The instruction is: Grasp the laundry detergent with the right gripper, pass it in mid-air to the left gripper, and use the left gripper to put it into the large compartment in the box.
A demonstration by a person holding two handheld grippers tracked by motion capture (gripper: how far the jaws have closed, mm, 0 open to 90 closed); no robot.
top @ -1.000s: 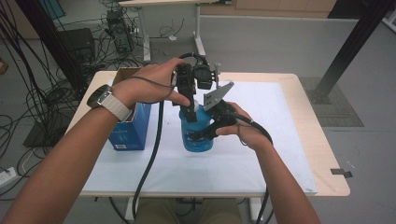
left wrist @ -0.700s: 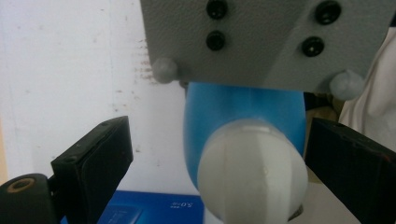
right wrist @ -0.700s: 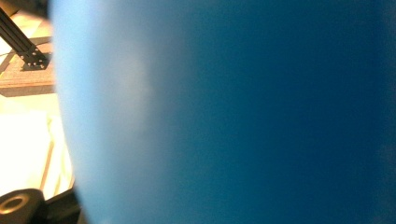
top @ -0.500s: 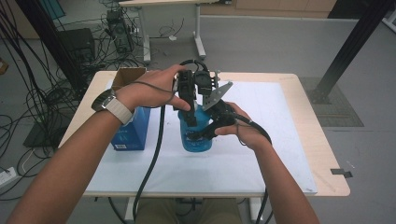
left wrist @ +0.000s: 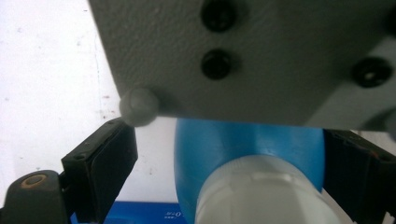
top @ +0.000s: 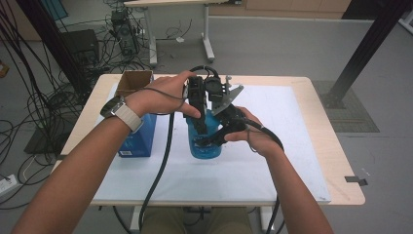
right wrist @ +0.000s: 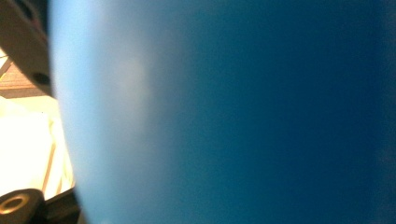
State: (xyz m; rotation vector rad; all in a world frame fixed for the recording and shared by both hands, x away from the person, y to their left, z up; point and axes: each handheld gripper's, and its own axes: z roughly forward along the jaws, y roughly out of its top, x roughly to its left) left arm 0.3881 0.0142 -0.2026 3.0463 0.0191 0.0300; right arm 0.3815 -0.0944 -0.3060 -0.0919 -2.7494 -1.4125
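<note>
Reaching in from the bottom of the high view, two forearms meet over the middle of the surface [top: 302, 161], which is covered by a white sheet. The right hand-held gripper [top: 207, 141] comes from the right, level with the blue bottle [top: 204, 146], and its jaws are clamped on the bottle's body; in the right gripper view the blue wall sits right against the lens, blurred, with a strip of pale surface at the left edge. The bottle stands upright on the sheet, near the centre of the surface.

The left hand-held gripper [top: 198, 127] points down over the bottle's top, held by a hand with a watch [top: 113, 105] and a pale strap at the wrist. In the left gripper view its jaws stand either side of the bottle's white neck [left wrist: 261, 196] and blue shoulder, with a clear gap on the left side; the right pad looks close to the shoulder, though whether it touches cannot be told. These jaws have just been closing, with the bottle's top between them, and are still wide. A grey plate [left wrist: 261, 56] of the other gripper crosses the upper part of that view.

Just left of the bottle stands a blue box [top: 139, 139], and behind it an open brown carton [top: 134, 82] at the surface's far left corner. Beyond lie floor, cables and another desk's legs.
</note>
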